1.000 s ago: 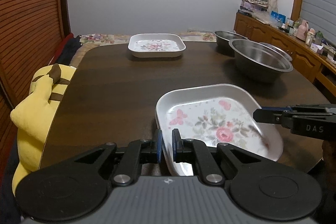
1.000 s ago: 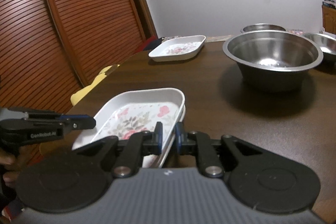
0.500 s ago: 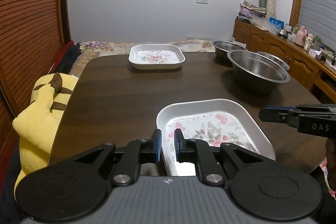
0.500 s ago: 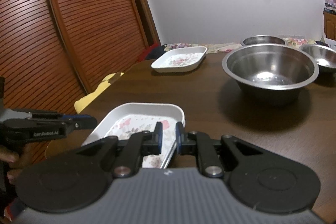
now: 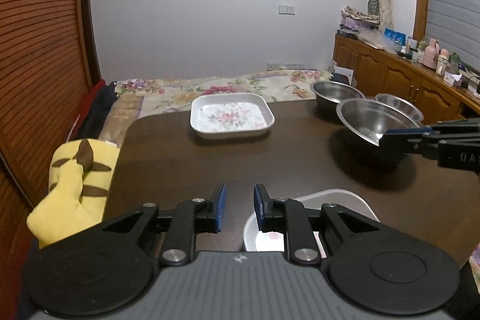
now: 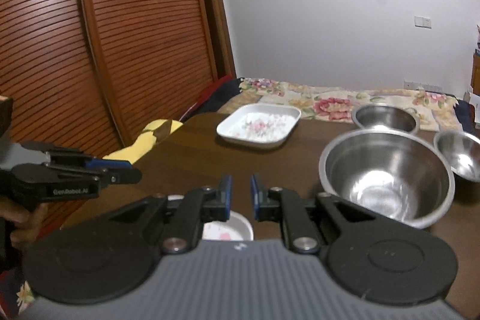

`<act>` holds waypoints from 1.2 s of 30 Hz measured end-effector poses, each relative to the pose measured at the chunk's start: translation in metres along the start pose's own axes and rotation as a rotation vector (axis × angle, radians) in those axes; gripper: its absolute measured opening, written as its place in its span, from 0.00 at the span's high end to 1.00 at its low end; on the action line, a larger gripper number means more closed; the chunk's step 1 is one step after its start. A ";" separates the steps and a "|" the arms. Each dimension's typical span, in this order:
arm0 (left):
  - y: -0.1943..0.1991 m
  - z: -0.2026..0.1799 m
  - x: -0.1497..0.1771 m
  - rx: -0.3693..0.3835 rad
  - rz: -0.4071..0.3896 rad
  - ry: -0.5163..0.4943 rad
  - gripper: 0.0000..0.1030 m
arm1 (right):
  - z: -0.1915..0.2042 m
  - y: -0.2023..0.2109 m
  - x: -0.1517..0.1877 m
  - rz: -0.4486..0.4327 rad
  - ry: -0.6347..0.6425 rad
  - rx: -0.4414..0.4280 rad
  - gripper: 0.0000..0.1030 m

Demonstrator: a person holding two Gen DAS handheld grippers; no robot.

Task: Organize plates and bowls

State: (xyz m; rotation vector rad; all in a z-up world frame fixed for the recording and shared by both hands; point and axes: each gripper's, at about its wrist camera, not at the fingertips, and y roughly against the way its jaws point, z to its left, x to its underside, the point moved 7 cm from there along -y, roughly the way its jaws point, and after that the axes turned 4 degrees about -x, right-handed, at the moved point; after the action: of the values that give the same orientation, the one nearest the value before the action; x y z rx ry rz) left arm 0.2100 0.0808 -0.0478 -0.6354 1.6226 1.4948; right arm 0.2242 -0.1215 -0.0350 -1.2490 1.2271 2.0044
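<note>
A white floral plate (image 5: 336, 198) lies on the dark table near its front edge, mostly hidden under both grippers; it also shows in the right wrist view (image 6: 232, 227). My left gripper (image 5: 239, 207) is open and empty, raised above the plate's left rim. My right gripper (image 6: 241, 195) is open and empty above the plate's right side. A second white floral plate (image 5: 231, 115) (image 6: 259, 125) sits at the table's far side. Three steel bowls stand at the right: a large one (image 6: 387, 174) (image 5: 372, 122) and two smaller ones (image 6: 385, 117) (image 6: 459, 155).
A yellow plush toy (image 5: 76, 188) rests at the table's left edge. A flowered bedspread (image 5: 228, 89) lies beyond the table. A wooden sideboard (image 5: 402, 77) with bottles runs along the right wall. Slatted wooden doors (image 6: 90, 44) stand at the left.
Both grippers have opened, let go of the near plate, and risen and pulled back. The plate, held tilted a second ago, now lies flat on the table.
</note>
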 end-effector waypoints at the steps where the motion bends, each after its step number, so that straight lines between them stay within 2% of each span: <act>1: -0.002 0.001 -0.003 -0.002 -0.002 -0.001 0.77 | 0.000 -0.002 -0.004 0.001 0.002 -0.003 0.85; 5: -0.013 0.010 -0.018 -0.007 -0.011 0.003 0.76 | 0.001 -0.016 -0.023 0.010 0.030 -0.022 0.85; 16: -0.041 0.041 -0.062 -0.014 -0.039 0.041 0.76 | -0.001 -0.054 -0.061 0.032 0.091 -0.008 0.85; 20: -0.057 0.050 -0.070 -0.015 -0.034 0.031 0.72 | -0.005 -0.072 -0.068 0.062 0.095 -0.009 0.85; 22: -0.067 0.053 -0.072 -0.018 -0.026 0.017 0.69 | -0.007 -0.082 -0.070 0.084 0.112 -0.002 0.80; 27: -0.098 0.059 -0.072 -0.013 0.006 0.000 0.59 | -0.017 -0.108 -0.075 0.139 0.131 0.017 0.79; 29: -0.111 0.061 -0.072 -0.009 0.020 -0.002 0.59 | -0.023 -0.117 -0.078 0.160 0.125 0.020 0.72; 31: -0.123 0.064 -0.075 -0.003 0.028 0.003 0.58 | -0.031 -0.127 -0.081 0.178 0.112 0.024 0.59; 36: -0.151 0.066 -0.083 0.020 0.048 0.011 0.59 | -0.050 -0.153 -0.085 0.234 0.061 0.016 0.59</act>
State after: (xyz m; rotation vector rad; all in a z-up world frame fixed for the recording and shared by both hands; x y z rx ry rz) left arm 0.3928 0.1058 -0.0606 -0.5979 1.6697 1.5103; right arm 0.4028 -0.0860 -0.0371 -1.2153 1.4751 2.1270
